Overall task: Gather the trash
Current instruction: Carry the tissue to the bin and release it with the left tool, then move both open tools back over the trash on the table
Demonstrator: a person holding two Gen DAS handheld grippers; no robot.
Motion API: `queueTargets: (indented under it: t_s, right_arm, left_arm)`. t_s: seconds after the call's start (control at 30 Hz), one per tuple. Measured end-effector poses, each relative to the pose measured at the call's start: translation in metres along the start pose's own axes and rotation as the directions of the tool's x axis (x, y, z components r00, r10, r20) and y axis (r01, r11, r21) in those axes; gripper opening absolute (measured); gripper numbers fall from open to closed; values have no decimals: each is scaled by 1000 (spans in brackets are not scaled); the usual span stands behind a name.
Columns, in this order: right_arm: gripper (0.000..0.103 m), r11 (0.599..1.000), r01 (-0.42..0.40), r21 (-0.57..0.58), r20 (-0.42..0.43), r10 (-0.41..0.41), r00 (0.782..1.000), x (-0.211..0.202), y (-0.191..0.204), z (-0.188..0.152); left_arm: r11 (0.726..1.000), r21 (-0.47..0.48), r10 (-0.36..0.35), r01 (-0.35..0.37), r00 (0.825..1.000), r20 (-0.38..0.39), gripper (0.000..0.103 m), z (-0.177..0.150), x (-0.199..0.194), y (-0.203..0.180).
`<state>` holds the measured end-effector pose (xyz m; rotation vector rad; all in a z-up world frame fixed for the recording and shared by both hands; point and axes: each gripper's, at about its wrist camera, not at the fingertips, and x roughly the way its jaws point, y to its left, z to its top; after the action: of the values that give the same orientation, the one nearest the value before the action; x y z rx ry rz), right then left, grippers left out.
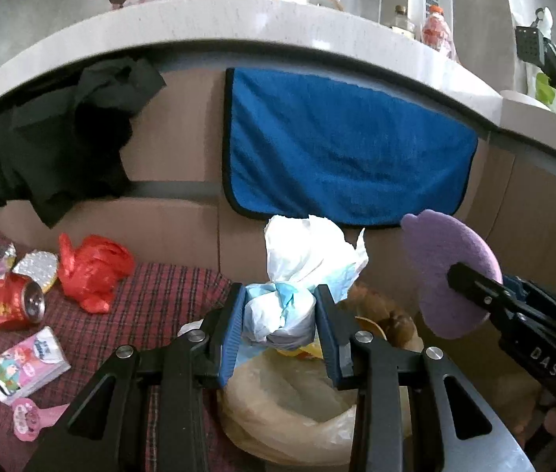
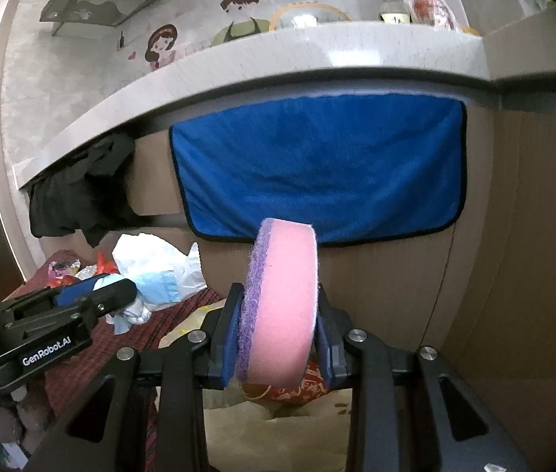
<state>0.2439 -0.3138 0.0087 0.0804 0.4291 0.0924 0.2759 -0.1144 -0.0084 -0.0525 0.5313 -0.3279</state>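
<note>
Both my tongs loaded over the bag

My left gripper [image 1: 280,316] clamps the soft, light tissue wad [image 1: 278,310] at its waist; my right gripper [image 2: 278,326] squeezes the springy sponge [image 2: 280,306] edge-on.

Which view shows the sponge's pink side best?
The right wrist view: the sponge stands edge-on in the right tongs, showing its pink foam and purple scrub layer. The left wrist view shows only its purple face, partly behind a tong finger.

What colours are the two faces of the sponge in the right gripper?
The sponge is pink with a purple scouring layer, clearest in the right wrist view.
</note>
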Motion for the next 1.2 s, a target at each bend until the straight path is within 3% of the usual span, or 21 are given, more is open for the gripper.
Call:
queueTargets:
  t_s: [0.1, 0.17, 0.3, 0.37, 0.5, 0.73, 0.93, 1.07, 1.2]
  right_arm:
    - [29, 1000, -4, 7, -13, 4, 1000, 11, -2, 1]
    - [32, 999, -31, 12, -6, 32, 999, 16, -3, 1]
    - [42, 996, -57, 72, -64, 61, 996, 35, -13, -4]
    - [42, 993, -65, 93, -78, 73, 994, 36, -17, -10]
    - [42, 998, -24, 55, -94, 30, 995, 31, -8, -15]
    - [42, 999, -50, 8, -56, 51, 997, 4, 26, -12]
    - [42, 989, -143, -22, -64, 142, 988, -6, 81, -14]
    - [42, 971, -227, -70, -98, 219, 971, -3, 130, -23]
    - [42, 941, -324, -96, -152, 308, 939, 5, 172, -36]
  left_arm:
    - [1000, -9, -17, 17, 1000, -12, 36, 0, 8, 1]
    - [998, -18, -65, 65, 997, -38, 37, 3, 17, 4]
    - [970, -154, -207, 188, 972, -114, 53, 9, 40, 31]
    - [963, -179, -225, 201, 967, -121, 55, 10, 40, 41]
    - [964, -191, -207, 187, 974, -89, 55, 13, 24, 58]
    - [980, -191, -65, 57, 997, -37, 55, 13, -30, 113]
    - [977, -199, 70, -72, 997, -20, 55, -6, -87, 183]
    - [955, -248, 167, -162, 986, 1, 55, -19, -124, 238]
    - [918, -332, 232, -215, 973, 11, 55, -32, -150, 294]
